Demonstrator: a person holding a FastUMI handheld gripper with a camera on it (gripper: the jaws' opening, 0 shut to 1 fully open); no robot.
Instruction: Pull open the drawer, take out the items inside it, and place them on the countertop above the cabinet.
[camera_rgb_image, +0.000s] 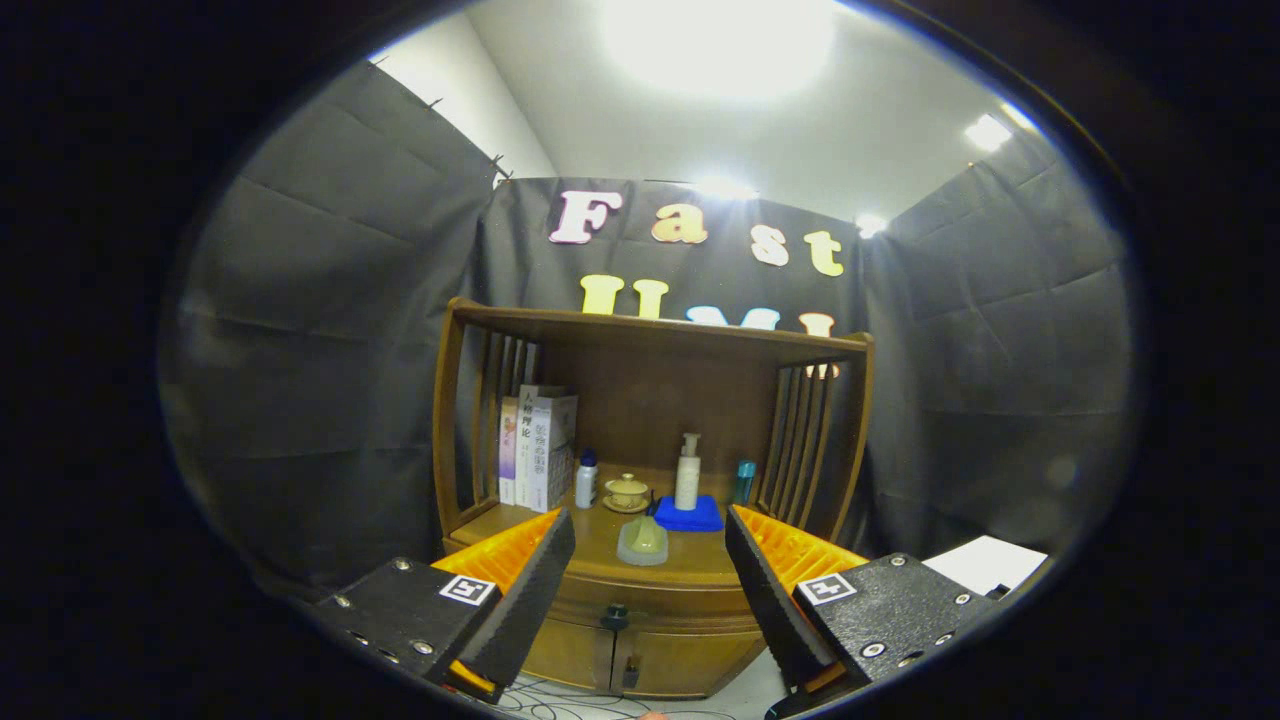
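Observation:
A wooden cabinet (655, 400) stands ahead against the back cloth. Its drawer (650, 598) is closed, with a small dark knob (614, 612) in the middle, just ahead of and between my fingers. Two lower doors (640, 665) sit under the drawer. On the countertop (600, 540) near the front edge lies a pale green rounded item (643, 541). My gripper (648, 580) is open, its black-padded fingers (520, 600) spread wide, held off from the cabinet and holding nothing.
On the countertop stand books (538, 450), a small white bottle (586, 480), a teacup on a saucer (627, 491), a pump bottle (687, 472) on a blue cloth (690, 515), and a teal container (744, 482). Cables (560, 695) lie on the floor. White paper (985, 563) lies to the right.

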